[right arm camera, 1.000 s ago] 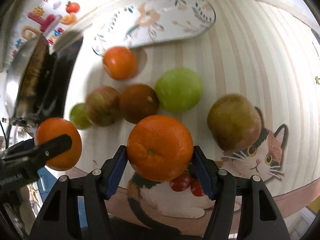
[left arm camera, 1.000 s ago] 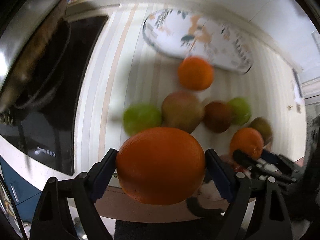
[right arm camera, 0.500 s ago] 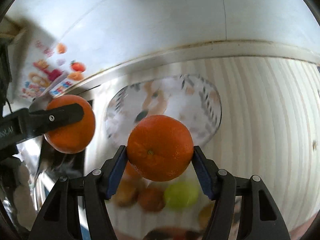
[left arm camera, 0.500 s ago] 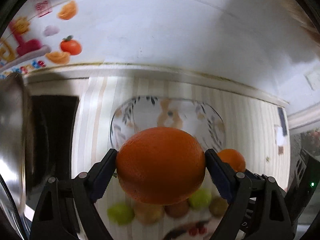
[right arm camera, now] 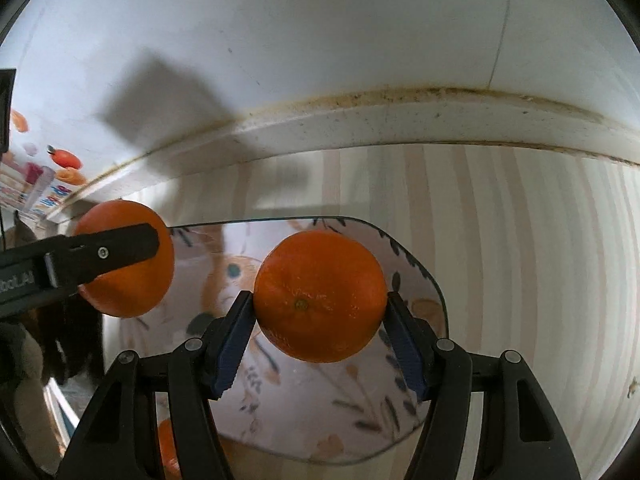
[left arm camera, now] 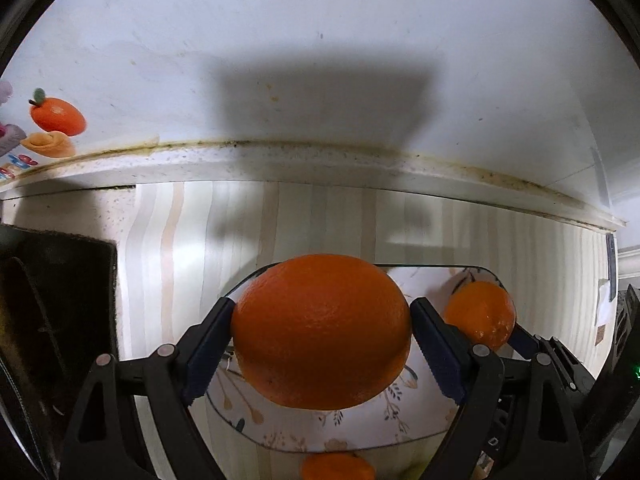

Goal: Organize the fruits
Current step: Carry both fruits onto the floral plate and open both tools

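Here each orange (left arm camera: 322,330) (gripped) sits between its claw's (left arm camera: 322,344) pads.

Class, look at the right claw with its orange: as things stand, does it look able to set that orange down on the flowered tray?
Probably yes: the right claw holds its orange over bare flowered tray.

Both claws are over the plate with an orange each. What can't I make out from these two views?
- Plate centre, left wrist view: hidden by the left claw's orange.
- Third orange, same view: cut by the bottom edge.
- Plate middle, right wrist view: covered by the right claw's orange.
- Other fruits: out of frame.
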A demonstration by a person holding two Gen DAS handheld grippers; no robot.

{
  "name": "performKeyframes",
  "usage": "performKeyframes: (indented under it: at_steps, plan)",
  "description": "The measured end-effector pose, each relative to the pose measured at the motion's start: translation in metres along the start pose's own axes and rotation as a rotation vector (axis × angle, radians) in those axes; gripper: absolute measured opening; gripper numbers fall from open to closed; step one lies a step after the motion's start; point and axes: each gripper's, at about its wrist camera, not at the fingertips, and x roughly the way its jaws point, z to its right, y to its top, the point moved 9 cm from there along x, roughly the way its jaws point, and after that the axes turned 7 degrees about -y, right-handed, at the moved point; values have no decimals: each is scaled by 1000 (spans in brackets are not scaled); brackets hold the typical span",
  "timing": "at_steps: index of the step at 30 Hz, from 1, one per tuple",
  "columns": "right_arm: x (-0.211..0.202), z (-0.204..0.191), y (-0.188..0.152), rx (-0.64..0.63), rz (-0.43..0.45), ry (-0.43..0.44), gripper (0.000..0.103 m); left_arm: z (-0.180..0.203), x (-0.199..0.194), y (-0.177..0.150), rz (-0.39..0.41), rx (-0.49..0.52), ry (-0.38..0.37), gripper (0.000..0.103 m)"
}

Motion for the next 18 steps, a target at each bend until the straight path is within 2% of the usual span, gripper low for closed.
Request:
performKeyframes:
  at_steps: [7,12,14,17,18]
  plan:
    - [8,2,0,-24,-2,-9,69,-11,28,-22,-60,-8,5,89]
    - [9,1,6,-9,-19,-30,79,-12,27,-21,-47,-26,-4,89]
    - [7,0,7,-1,-22,-26,89,-12,27,-20,-58,-34,1,89]
    - [-3,-1,12,2,-10,-36,96,-13,27,-14,-73,-47,4,89]
    - [-8,0,12,3,-6,-48,96,-13,22,-8,-44,-42,11,89]
